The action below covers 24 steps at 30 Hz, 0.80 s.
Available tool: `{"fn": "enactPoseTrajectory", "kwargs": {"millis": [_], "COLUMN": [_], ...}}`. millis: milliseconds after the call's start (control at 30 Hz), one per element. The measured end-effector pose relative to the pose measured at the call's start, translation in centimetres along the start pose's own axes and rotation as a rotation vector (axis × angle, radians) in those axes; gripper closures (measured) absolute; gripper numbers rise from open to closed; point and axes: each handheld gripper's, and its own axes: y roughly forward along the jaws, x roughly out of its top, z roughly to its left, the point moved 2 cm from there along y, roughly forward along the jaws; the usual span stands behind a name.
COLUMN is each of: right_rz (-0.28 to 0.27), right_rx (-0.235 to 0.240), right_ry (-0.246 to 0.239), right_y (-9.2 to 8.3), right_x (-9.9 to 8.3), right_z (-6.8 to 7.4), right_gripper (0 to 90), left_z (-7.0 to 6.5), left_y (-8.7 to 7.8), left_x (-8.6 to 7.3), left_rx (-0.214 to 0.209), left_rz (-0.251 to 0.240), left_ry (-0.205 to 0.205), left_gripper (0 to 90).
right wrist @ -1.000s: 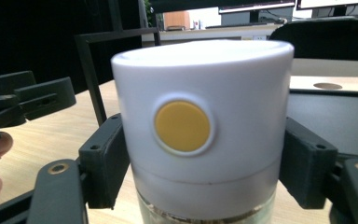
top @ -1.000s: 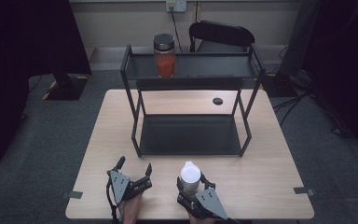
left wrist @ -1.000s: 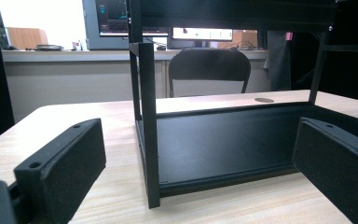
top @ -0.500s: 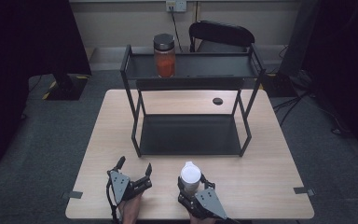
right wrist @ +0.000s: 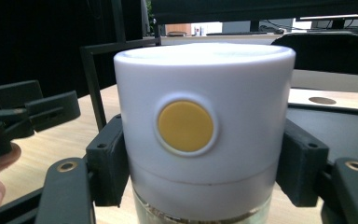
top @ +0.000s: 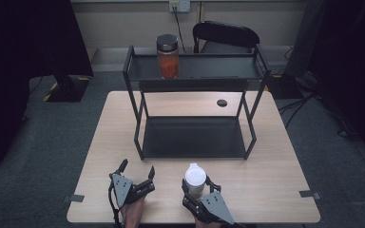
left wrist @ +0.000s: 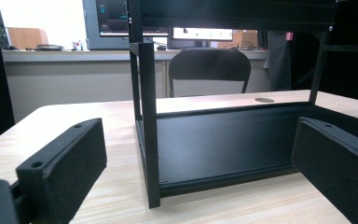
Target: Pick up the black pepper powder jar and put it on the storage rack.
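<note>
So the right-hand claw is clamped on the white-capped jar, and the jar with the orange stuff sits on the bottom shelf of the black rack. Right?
Not quite. The orange-filled jar stands on the top shelf of the black rack, as the high view shows; the bottom shelf is bare. The rest holds: the right gripper is shut on the white-capped jar.

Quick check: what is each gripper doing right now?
Left gripper: open, holding nothing.
Right gripper: closed on the white-lidded jar.

A black two-tier metal rack (top: 195, 137) stands on the light wooden table (top: 275, 161), a lidded jar of orange-red contents (top: 168, 56) on its top shelf, with a black chair (top: 225, 35) behind the table.
</note>
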Motion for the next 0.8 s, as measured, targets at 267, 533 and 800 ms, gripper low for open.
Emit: {"fn": "enactPoseTrajectory", "kwargs": {"millis": [267,533,800], "right_rz": [-0.028,-0.038,-0.035], "right_rx": [0.019,0.027,0.035], "right_ry": [-0.008,-0.015,-0.023], "right_y": [-0.4,0.0,0.7], "right_x": [0.8,1.9,3.2], "right_z": [-0.4,-1.2,-1.8], "right_gripper": [30.2,30.2,30.2], "left_z": [0.0,0.0,0.0], "left_y": [0.0,0.0,0.0], "left_x": [0.0,0.0,0.0], "left_rx": [0.000,0.003,0.002], "left_rz": [0.000,0.000,0.000], "left_ry": [0.000,0.001,0.001], "left_gripper": [2.4,2.4,2.4]}}
